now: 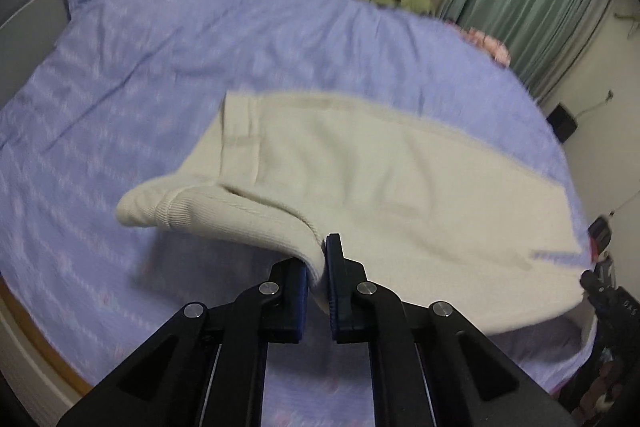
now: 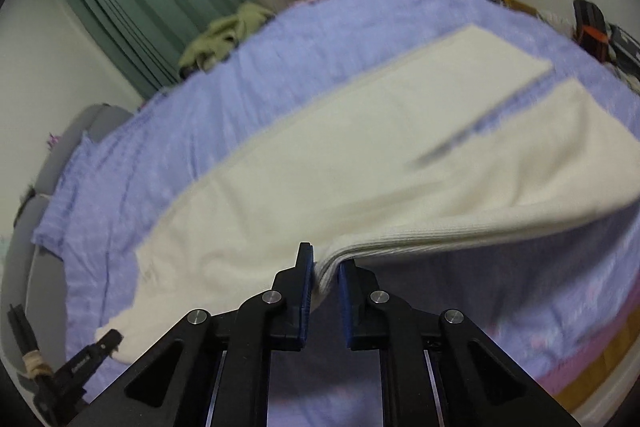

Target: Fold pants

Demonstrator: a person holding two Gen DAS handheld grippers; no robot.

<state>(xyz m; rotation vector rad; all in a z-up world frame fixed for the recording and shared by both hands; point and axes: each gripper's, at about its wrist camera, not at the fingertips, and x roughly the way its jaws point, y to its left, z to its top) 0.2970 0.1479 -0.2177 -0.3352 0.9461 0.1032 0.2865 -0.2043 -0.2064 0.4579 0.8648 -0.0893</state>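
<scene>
Two pinches hold the cream pants (image 1: pixel 360 179): the left hand-held gripper (image 1: pixel 318 267) is clamped on the ribbed edge near the waistband, and the right hand-held gripper (image 2: pixel 324 273) is clamped on a ribbed edge farther along. The fabric (soft, blurred in both views) rises from the lilac bed (image 1: pixel 120 87) along this near edge. The two legs (image 2: pixel 500 95) stay flat, a narrow gap between them.

No text, label or number can be read for certain. Small pale lettering stands on the other gripper's black finger (image 2: pixel 86 361) at the near left of the right wrist view, too blurred to make out.
</scene>
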